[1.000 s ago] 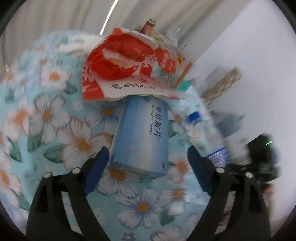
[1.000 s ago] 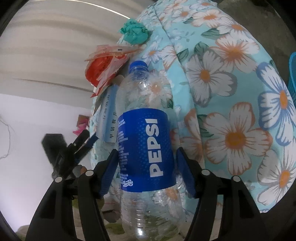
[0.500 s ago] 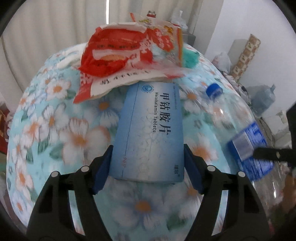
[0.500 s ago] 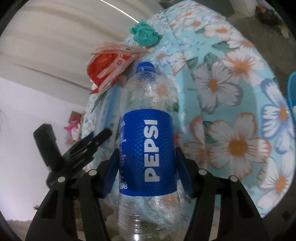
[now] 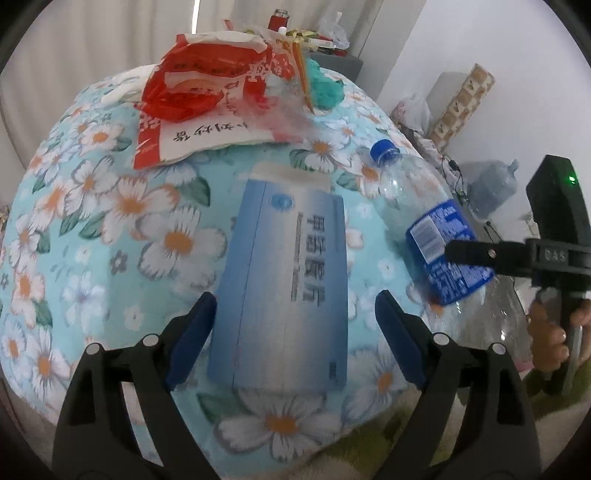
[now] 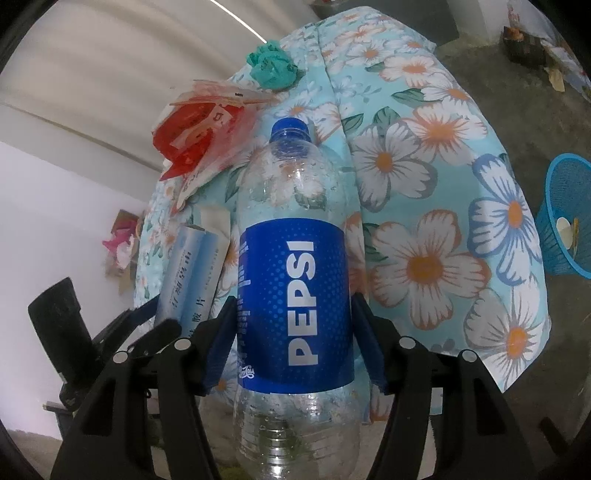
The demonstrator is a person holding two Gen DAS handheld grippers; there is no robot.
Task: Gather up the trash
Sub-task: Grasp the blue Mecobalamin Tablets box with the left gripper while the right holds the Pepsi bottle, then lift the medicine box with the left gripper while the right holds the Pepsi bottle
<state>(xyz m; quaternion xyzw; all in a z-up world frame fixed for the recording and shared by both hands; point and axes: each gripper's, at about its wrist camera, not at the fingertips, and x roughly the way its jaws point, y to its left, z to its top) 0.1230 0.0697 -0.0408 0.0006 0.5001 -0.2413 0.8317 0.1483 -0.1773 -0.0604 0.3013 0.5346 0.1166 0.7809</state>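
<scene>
A blue medicine box (image 5: 284, 280) lies between the fingers of my left gripper (image 5: 295, 339), which is shut on it above the floral tablecloth (image 5: 110, 221). My right gripper (image 6: 291, 343) is shut on an empty Pepsi bottle (image 6: 295, 280) with a blue cap. The bottle (image 5: 436, 229) and the right gripper also show at the right of the left wrist view. The box shows in the right wrist view (image 6: 192, 269), left of the bottle. A red and white wrapper (image 5: 207, 96) and a teal crumpled wad (image 5: 325, 88) lie further back on the cloth.
A blue mesh waste basket (image 6: 565, 229) stands on the floor at the right of the table. A large water jug (image 5: 495, 192) and a patterned box (image 5: 465, 99) stand by the wall. Bottles and clutter (image 5: 295, 29) sit behind the table.
The box has come away from under the red wrapper, toward the near table edge, in my left gripper. The Pepsi bottle stays gripped in the right gripper.
</scene>
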